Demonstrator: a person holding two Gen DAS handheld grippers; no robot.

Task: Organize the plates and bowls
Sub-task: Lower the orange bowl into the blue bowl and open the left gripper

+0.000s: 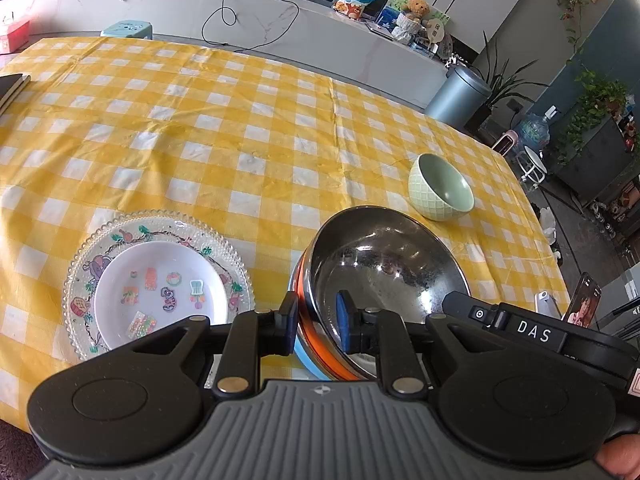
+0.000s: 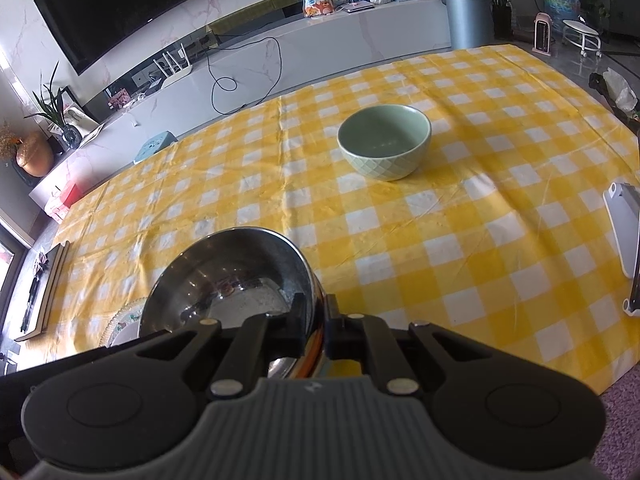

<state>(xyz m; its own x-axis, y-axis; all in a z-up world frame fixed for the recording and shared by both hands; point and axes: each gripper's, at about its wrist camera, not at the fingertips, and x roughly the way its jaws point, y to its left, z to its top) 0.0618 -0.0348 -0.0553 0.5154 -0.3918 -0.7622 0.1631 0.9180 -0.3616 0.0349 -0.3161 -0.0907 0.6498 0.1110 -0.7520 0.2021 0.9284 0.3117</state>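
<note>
Two grippers pinch one steel bowl (image 1: 384, 268) by opposite rim edges, low centre in both views.

Left gripper (image 1: 318, 322) and right gripper (image 2: 314, 328) each clamp the thin rim wall. Steel looks light, stiff and slick, so rim pinches seem the surest hold. Green bowl (image 2: 384, 142) sits well apart up-frame, probably heavier and chippable; stacked plates (image 1: 160, 280) lie lower left.

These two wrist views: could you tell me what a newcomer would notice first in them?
Probably the shiny steel bowl nearest the cameras, its rim pinched by the left gripper and the right gripper. Beyond it a green bowl stands alone on the yellow checked tablecloth, with a white dish on a glass plate.
</note>
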